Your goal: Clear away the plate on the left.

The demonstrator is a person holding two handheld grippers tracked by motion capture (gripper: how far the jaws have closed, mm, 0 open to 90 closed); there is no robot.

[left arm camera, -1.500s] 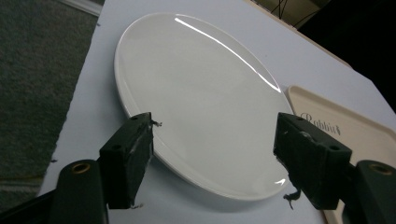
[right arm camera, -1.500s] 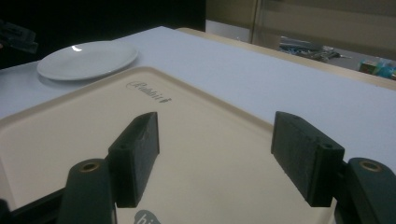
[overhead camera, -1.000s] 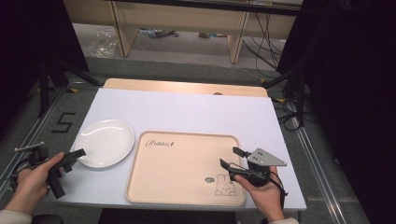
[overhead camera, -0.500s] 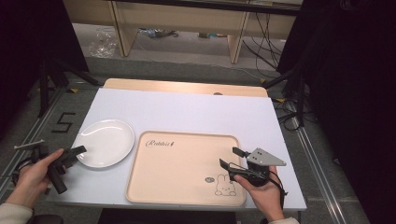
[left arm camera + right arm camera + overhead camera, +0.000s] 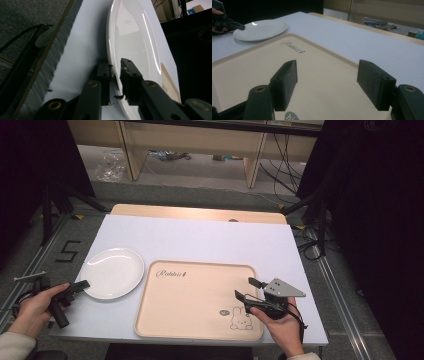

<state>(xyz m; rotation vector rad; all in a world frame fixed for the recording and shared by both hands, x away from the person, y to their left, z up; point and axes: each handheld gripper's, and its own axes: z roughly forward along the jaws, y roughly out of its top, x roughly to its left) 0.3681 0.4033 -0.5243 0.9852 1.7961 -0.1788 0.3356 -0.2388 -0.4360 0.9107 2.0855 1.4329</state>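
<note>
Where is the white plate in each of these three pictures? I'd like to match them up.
High view: the white plate lies on the table at the left, beside the beige tray.
Left gripper view: the plate stretches upward from the bottom centre, its near rim between the left gripper jaws, which have just been closing.
Right gripper view: the plate sits at the upper left.
Shared landmark: the tray, always next to the plate.

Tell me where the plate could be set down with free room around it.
The tray is bare apart from the right tongs over its right edge. The white table behind the tray and plate is bare too. Crowded: the left tongs on the plate's rim.
</note>
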